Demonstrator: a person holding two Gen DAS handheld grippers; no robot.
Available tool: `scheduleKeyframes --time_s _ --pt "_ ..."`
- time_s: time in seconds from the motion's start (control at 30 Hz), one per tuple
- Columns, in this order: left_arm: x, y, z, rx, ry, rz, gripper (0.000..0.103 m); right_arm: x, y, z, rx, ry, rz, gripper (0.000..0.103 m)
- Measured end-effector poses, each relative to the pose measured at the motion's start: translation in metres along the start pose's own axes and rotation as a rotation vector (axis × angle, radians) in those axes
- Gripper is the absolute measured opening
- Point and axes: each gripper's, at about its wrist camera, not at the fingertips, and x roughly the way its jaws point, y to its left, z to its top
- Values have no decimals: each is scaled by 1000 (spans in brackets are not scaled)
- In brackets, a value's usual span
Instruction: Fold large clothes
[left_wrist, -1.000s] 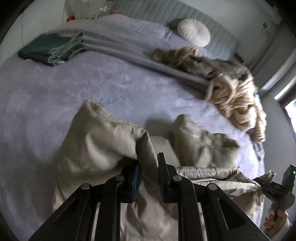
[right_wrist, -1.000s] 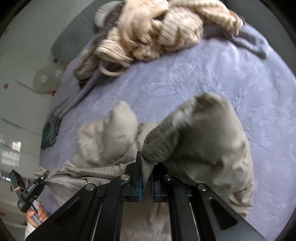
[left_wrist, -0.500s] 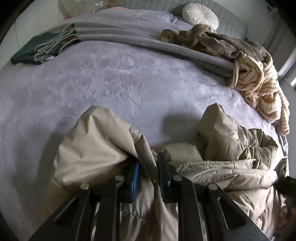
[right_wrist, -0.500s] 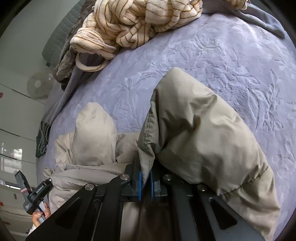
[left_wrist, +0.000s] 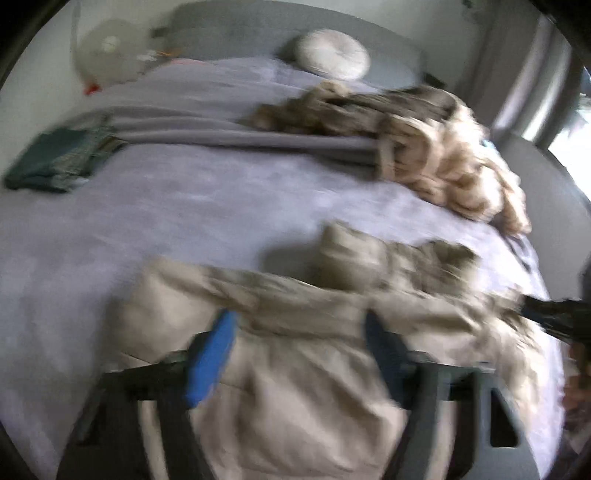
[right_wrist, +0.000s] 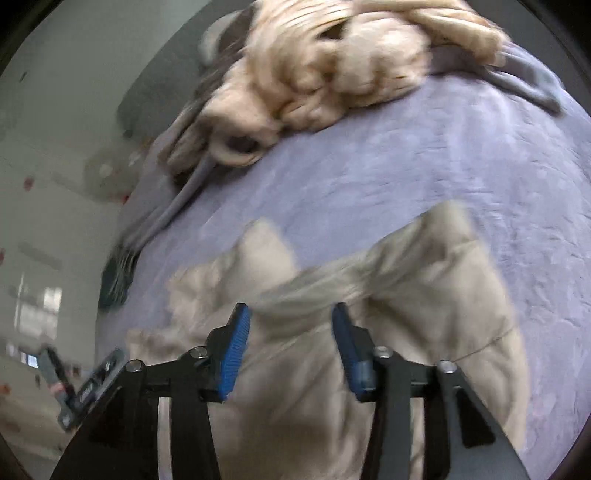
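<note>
Both grippers are being let go of the beige padded jacket (left_wrist: 295, 369) at this moment. The left gripper (left_wrist: 299, 347) is seen with its jaws opening, the blue pad (left_wrist: 210, 362) standing clear of the cloth on one side and the dark finger on the other; jacket fabric lies between them but is not pinched. The right gripper (right_wrist: 291, 339) is likewise opening, its two blue pads (right_wrist: 232, 350) parted, with a ridge of the jacket running loosely between them and no pressing to be made out.

The jacket is laid on the near part of the lilac bedspread (left_wrist: 184, 206), bunched rather than flat, with two puffed lumps, probably sleeves, raised at its far edge. Both views are blurred, so finer creases cannot be told.

The step in hand is judged to be the release after a fold or a pull of the near edge. The fold is not yet neat, so much of the task appears to be left.

For the next move, the grippers would need to be drawn clear of the cloth without dragging it, and fresh hold taken on the raised sleeves or the outer edges, so that these can be brought inward and flattened. The striped cream garment (left_wrist: 454, 162) and the folded green cloth (left_wrist: 55, 162) lie well apart and need not be disturbed.
</note>
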Motion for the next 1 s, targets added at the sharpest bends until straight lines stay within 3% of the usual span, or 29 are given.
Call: scheduleKeyframes --time_s 0.03,0.17,0.3,0.5,0.6,0.7,0.83,0.9,1.0 --pt "5 -11 -6 18 23 -29 53 6 10 -5 -47 29 5 11" --pt "34 -43 -30 67 72 -48 53 45 35 -30 -184 113 -21 11" --pt "66 -47 -37 77 67 40 53 82 28 -41 -208 139 -62 5" --pt "93 -46 -26 104 76 93 53 105 23 -31 -256 138 -105 0" --pt "84 -34 -17 110 66 112 53 100 20 -21 -268 150 -98 0" --pt "74 -5 -7 109 41 198 53 73 6 -10 -294 96 -193 0" --pt "69 49 1 35 40 284 53 41 -40 7 -210 48 -307 0" --pt "77 68 1 3 55 257 54 35 -62 13 -144 44 -308 0" --pt "94 65 2 31 65 266 54 47 -85 16 -76 47 -295 0"
